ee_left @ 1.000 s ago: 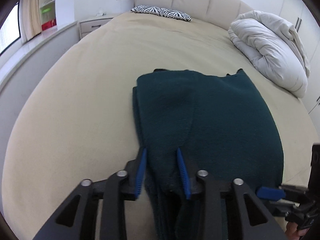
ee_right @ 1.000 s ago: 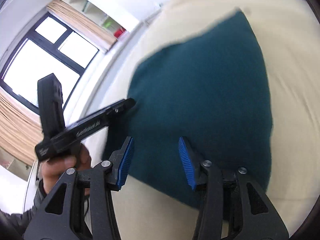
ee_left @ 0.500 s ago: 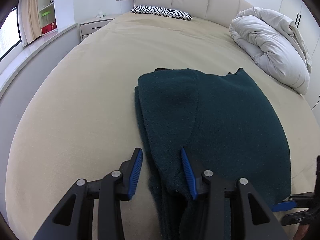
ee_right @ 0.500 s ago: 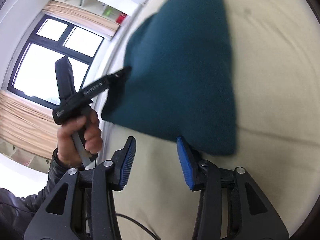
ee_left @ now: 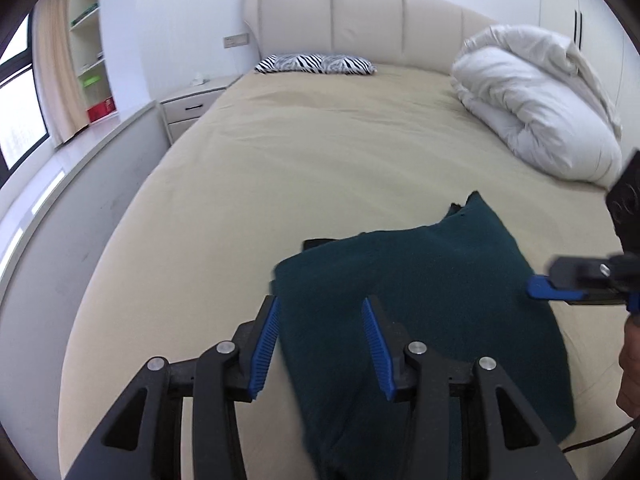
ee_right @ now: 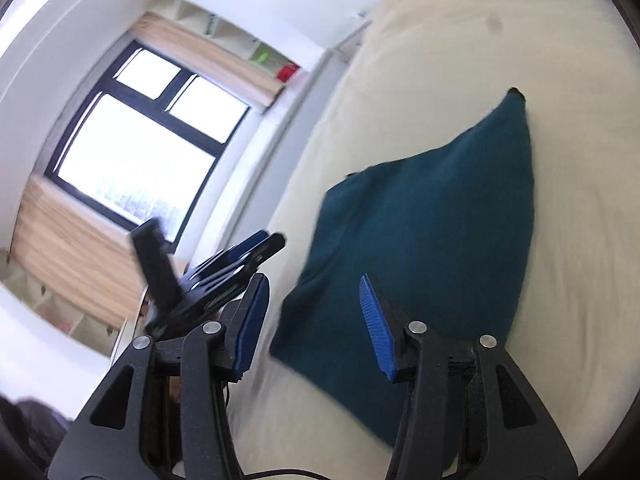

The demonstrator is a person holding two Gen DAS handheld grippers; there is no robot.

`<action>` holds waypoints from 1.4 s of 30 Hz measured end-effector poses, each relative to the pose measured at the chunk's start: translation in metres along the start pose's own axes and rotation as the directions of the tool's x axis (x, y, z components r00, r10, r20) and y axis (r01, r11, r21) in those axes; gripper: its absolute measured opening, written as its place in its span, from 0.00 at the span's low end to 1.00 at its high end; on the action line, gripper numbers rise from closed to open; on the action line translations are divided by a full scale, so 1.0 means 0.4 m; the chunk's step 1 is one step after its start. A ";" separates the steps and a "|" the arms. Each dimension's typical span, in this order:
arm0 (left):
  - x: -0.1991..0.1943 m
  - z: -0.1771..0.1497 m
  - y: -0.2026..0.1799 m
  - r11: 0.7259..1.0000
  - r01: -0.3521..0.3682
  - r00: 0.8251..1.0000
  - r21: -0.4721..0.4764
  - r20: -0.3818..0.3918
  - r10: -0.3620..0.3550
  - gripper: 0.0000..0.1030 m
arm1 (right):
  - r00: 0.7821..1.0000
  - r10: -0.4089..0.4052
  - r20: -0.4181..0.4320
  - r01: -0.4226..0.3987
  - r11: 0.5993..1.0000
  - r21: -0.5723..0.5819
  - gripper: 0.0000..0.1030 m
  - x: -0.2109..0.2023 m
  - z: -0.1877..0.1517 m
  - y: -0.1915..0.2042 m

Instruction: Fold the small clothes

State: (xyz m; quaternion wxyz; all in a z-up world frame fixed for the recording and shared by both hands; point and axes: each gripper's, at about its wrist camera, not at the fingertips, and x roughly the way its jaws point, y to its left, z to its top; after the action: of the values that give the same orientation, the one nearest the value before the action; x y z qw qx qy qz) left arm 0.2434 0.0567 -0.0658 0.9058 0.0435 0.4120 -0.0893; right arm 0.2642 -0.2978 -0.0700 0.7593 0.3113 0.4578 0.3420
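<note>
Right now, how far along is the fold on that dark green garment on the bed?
Done: the dark teal fleece garment lies flat on the beige bed sheet, one side already folded over itself. In hand: nothing. The left tool is open above the cloth, and the right tool has its jaws opening, gripping nothing. Left: probably another fold to make it compact; I cannot tell how many.

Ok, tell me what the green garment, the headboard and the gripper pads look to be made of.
Green garment: probably fleece or a soft knit, going by its matte, fuzzy nap. Headboard: likely leather or faux leather, with smooth, faintly glossy cream panels. Pads: apparently ribbed blue rubber or plastic.
</note>
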 end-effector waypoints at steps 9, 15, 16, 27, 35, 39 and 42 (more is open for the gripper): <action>0.170 -0.002 0.009 1.000 -0.025 0.997 -0.003 -0.079 0.025 0.48 | 0.998 -0.055 0.043 0.043 0.967 0.251 0.44 0.106 0.171 -0.211; 0.181 -0.002 0.011 1.000 -0.014 0.996 0.015 -0.086 0.015 0.50 | 0.994 -0.072 0.088 0.039 0.942 0.333 0.43 0.128 0.198 -0.327; 0.180 -0.003 0.009 1.000 -0.013 0.996 0.014 -0.085 0.014 0.50 | 0.991 -0.088 0.103 0.048 0.940 0.338 0.42 0.117 0.196 -0.339; 0.175 -0.019 0.010 1.000 -0.013 0.997 0.011 -0.070 0.014 0.51 | 0.981 0.167 0.096 -0.180 0.972 0.152 0.44 -0.047 -0.006 -0.172; 0.173 -0.022 0.015 1.000 0.002 0.998 0.006 -0.065 -0.001 0.52 | 0.989 0.100 -0.111 -0.086 0.989 0.120 0.43 0.006 -0.278 -0.158; 0.153 -0.022 0.047 0.997 0.053 0.996 -0.054 -0.070 -0.056 0.59 | 0.996 0.066 -0.061 -0.060 0.994 0.096 0.45 -0.050 -0.282 -0.132; 0.104 -0.050 0.133 0.980 0.041 0.996 -0.193 -0.066 -0.055 0.70 | 1.000 0.011 -0.002 -0.011 0.998 0.062 0.59 -0.127 -0.257 -0.132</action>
State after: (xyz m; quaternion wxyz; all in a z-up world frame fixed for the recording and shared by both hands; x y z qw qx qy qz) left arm 0.2659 0.1068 -0.1099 0.8881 -0.0505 0.4515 -0.0696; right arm 0.1656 -0.3525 -0.1266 0.7467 0.3369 0.4675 0.3322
